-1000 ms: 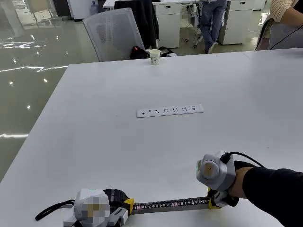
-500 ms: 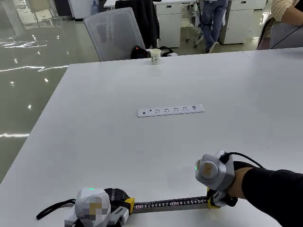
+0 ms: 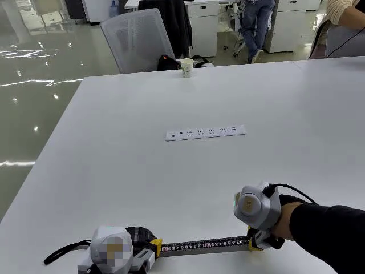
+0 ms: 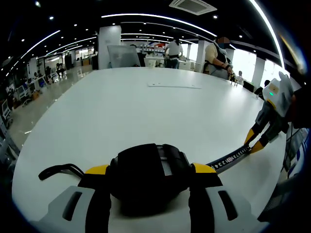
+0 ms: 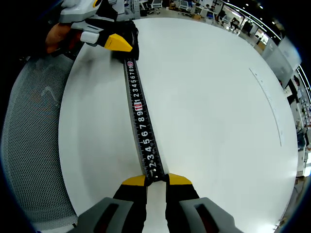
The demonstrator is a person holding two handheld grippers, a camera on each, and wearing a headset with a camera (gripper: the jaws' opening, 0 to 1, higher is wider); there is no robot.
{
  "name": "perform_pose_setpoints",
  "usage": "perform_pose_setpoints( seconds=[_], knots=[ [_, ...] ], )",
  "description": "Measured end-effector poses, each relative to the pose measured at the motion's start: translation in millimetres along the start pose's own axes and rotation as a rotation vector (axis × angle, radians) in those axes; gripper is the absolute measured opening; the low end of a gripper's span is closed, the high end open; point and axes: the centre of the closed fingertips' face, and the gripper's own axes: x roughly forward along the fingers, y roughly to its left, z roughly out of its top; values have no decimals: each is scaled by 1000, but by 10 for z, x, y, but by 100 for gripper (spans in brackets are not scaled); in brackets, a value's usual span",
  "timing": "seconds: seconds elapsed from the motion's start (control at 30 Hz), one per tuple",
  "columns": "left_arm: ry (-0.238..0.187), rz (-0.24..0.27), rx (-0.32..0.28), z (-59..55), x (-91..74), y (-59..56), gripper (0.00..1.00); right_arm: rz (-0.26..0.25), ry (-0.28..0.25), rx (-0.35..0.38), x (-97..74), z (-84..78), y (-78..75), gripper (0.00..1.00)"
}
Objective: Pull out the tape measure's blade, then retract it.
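White workbench [image 3: 114, 171], open-plan office behind.

1. Tape measure case [image 4: 148, 183]: black, at 7 o'clock in the head view, near the table's front edge. It is clasped by the left gripper [image 4: 150, 170], whose yellow-tipped jaws are closed against its two sides.
2. Blade [image 5: 140, 111]: drawn out of the case and stretched along the table top toward 3 o'clock in the head view, numerals facing up.
3. Right gripper [image 5: 156, 180]: at 5 o'clock in the head view, jaws pinched on the blade's free end.
4. Power strip [image 3: 205, 133]: white, lying mid-table, well apart from the tape.
5. Paper cup [image 3: 186, 68]: upright at the table's far edge, 12 o'clock.
6. Chair [image 3: 137, 40]: grey mesh back, beyond the table at 11 o'clock.
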Motion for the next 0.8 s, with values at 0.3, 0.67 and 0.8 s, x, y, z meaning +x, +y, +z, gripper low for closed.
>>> perform_pose_setpoints(
  seconds=[0.3, 0.67, 0.8],
  knots=[
    [2, 0, -2, 0, -5, 1, 60, 3, 0, -2, 8, 23, 7, 11],
    [3, 1, -2, 0, -6, 7, 60, 2, 2, -3, 14, 55, 8, 11],
    [4, 0, 0, -3, -7, 8, 60, 4, 0, 2, 21, 62, -3, 11]
  ],
)
